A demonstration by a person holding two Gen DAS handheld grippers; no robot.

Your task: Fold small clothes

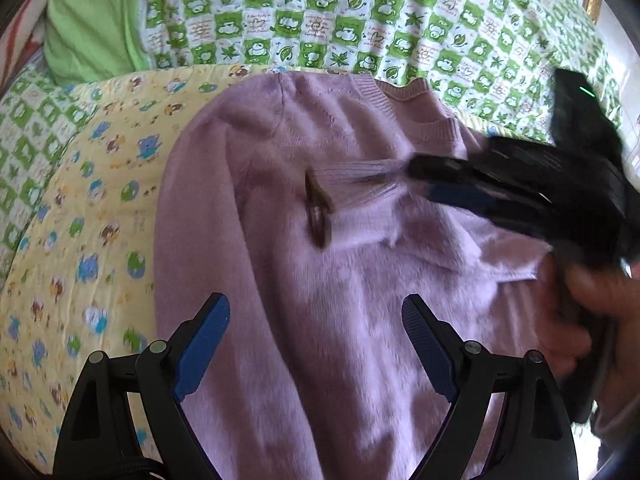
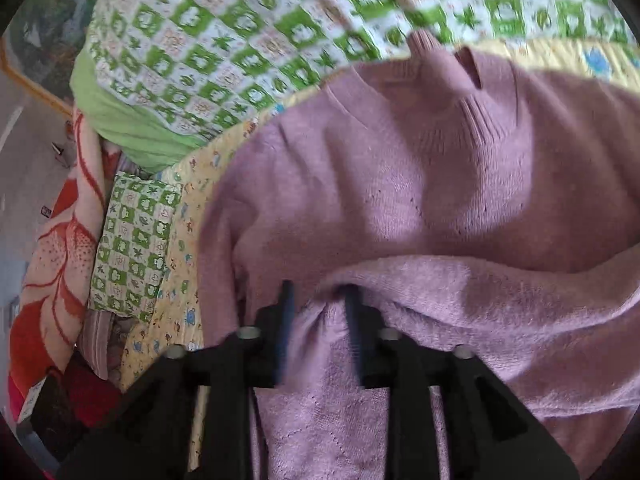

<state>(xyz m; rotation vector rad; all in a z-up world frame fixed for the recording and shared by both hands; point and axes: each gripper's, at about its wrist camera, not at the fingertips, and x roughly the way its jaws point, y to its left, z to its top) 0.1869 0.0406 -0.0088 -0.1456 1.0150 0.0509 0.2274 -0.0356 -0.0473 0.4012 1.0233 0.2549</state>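
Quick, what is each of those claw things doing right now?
Left gripper: open, empty, above the purple sweater.
Right gripper: fingers partly apart around a sweater fold; grip cannot be told.

My left wrist camera looks steeply down along my left gripper, close above the lilac sweater. My right wrist camera sits closer still, over my right gripper. Both views share the sweater's neckline and the green checked quilt beyond.

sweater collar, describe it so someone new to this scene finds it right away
Start at the yellow cartoon-print blanket on the bed, where a mauve sweater lies spread. At the sweater's far edge, near the green checked quilt, sits the collar, a ribbed curved band, unlike the smooth knit around it.
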